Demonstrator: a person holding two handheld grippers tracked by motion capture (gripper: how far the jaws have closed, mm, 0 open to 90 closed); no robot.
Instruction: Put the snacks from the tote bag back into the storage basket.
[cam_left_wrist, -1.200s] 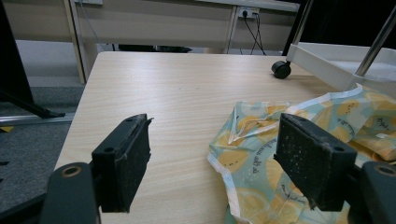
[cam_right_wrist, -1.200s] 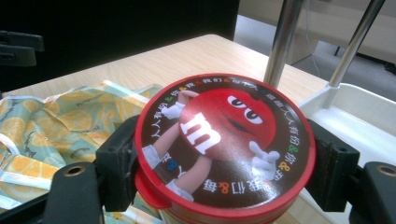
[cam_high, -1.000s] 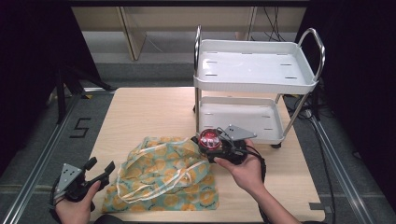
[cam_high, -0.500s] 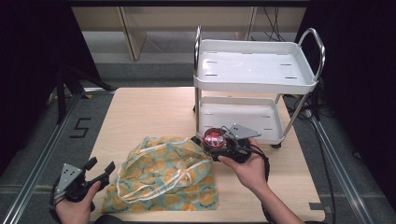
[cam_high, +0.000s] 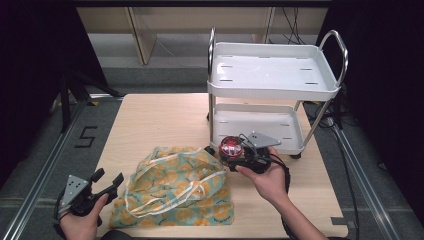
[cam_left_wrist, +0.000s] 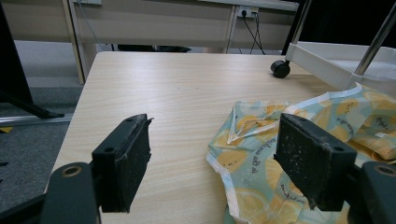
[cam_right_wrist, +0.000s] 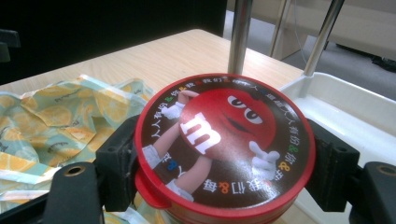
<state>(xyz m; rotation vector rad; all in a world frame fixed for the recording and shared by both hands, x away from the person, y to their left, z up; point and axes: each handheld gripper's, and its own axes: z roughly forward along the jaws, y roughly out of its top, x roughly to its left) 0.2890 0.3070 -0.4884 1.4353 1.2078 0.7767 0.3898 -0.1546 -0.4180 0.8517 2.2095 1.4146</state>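
Clamped between the right gripper's (cam_right_wrist: 219, 163) two black jaws is a round red tin (cam_right_wrist: 224, 144), its lid printed with a red M&M character and a ring of small coloured lettering, held just in front of the white cart's (cam_high: 272, 75) lower shelf. Its sides and base are hidden below the lid. Well left of the cart, the left gripper (cam_left_wrist: 219, 163) gapes wide and empty at the edge of a lemon-print bag (cam_high: 177, 187).

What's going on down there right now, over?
Right tongs shut on red candy tin, beside cart. Left tongs open, empty, at lemon-print bag. Bag slumped on table. Nothing in the way.
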